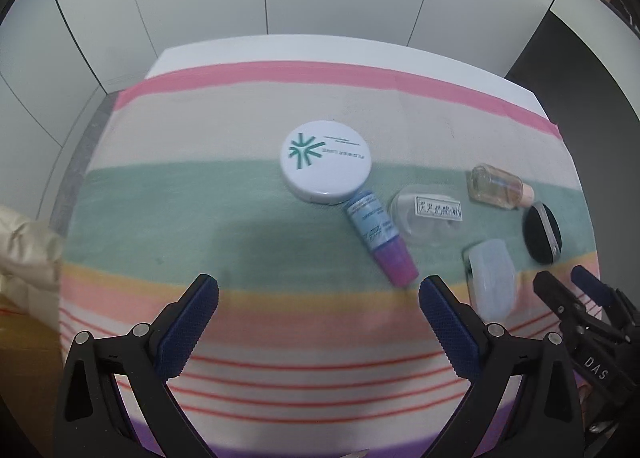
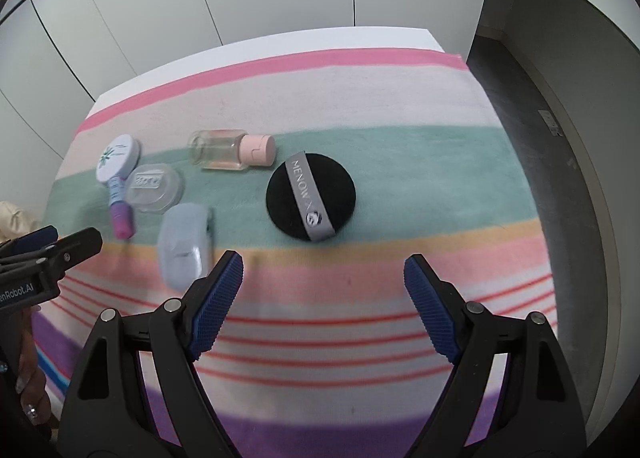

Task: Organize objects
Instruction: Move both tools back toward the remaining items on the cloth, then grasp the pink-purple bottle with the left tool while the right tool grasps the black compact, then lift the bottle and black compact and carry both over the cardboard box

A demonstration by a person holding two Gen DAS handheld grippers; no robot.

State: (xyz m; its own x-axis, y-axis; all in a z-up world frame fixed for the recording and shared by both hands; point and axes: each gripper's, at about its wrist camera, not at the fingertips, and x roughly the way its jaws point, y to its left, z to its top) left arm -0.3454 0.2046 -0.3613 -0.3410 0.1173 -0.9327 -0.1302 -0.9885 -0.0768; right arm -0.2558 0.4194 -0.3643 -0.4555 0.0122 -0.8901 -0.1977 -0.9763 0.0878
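Two grippers hover over the near stripes of the striped cloth [image 2: 400, 97], both wide apart and holding nothing: the left gripper [image 1: 319, 294] and the right gripper [image 2: 323, 272]. Beyond the right one lies the black puff [image 2: 311, 195], with the glass bottle [image 2: 232, 149] farther left. I judge nothing is sorted yet; next comes lowering around the puff.

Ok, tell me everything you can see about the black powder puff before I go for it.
The black powder puff is a round, flat, soft-looking pad with a grey ribbon strap across its top, printed MENOW. It lies flat on the green band of the striped cloth, strap up. Nothing touches it: the clear bottle with a pink cap lies just beyond it, apart. The right gripper hovers open on its near side, holding nothing.
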